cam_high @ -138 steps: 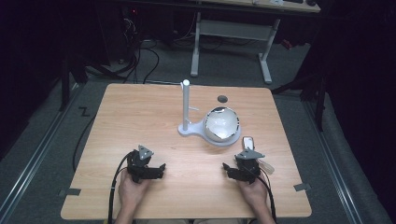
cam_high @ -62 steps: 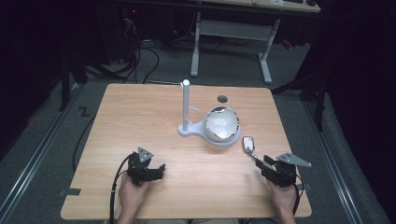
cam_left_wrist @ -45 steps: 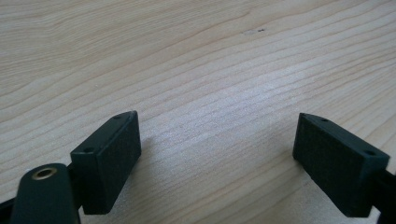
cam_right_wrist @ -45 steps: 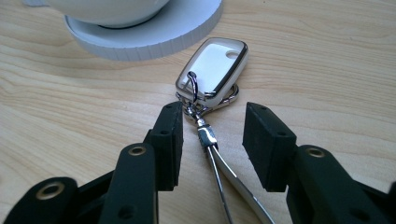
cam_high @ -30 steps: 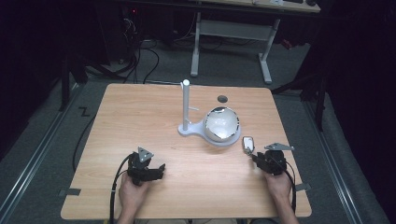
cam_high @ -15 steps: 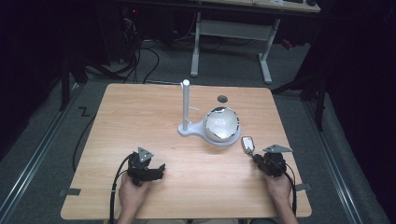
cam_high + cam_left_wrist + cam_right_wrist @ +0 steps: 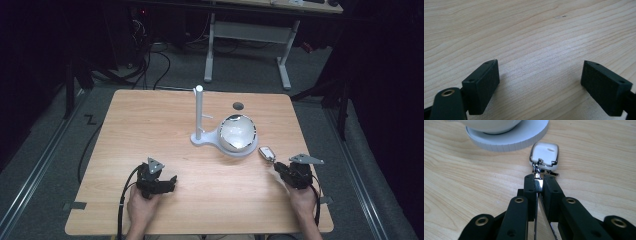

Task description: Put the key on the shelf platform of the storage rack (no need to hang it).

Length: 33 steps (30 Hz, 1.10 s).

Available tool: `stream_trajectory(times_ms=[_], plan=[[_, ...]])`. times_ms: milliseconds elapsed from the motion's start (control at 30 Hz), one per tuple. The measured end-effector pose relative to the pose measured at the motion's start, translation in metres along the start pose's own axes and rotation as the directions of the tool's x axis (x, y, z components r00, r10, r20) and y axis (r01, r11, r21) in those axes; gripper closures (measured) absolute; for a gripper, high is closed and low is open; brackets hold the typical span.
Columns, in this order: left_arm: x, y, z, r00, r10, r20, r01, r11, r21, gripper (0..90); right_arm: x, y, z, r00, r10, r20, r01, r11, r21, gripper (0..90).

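- The black two-jaw left tool [image 7: 156, 181] sits low over the bench's near left, held in the left hand [image 7: 141, 209], jaws wide apart.
- The black right tool [image 7: 295, 174], held in the right hand [image 7: 302, 201] at the near right, has jaws closed on a thin metal strip.

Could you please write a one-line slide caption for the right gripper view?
Right hand-held gripper shut on the metal strap of a white key fob lying beside a white round base.
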<state>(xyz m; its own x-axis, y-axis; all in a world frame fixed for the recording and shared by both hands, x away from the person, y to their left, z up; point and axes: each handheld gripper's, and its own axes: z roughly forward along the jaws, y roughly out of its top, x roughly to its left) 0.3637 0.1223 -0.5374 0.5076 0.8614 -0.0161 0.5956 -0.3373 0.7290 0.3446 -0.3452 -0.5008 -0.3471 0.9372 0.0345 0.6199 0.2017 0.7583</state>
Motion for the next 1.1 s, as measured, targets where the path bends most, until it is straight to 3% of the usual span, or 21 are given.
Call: stream_trajectory(times_ms=[533,1100], plan=[[0.000,0.000,0.000,1.0000,0.000,0.000,0.000,1.0000,0.000,15.7,0.005,0.020,-0.023,0.9992,-0.008,-0.038,0.005,0.997,-0.082,82.3],[0.000,0.000,0.000,1.0000,-0.001,-0.001,0.001,1.0000,0.000,15.7,0.011,0.027,-0.035,0.9973,-0.031,-0.066,0.024,0.995,-0.101,82.3]])
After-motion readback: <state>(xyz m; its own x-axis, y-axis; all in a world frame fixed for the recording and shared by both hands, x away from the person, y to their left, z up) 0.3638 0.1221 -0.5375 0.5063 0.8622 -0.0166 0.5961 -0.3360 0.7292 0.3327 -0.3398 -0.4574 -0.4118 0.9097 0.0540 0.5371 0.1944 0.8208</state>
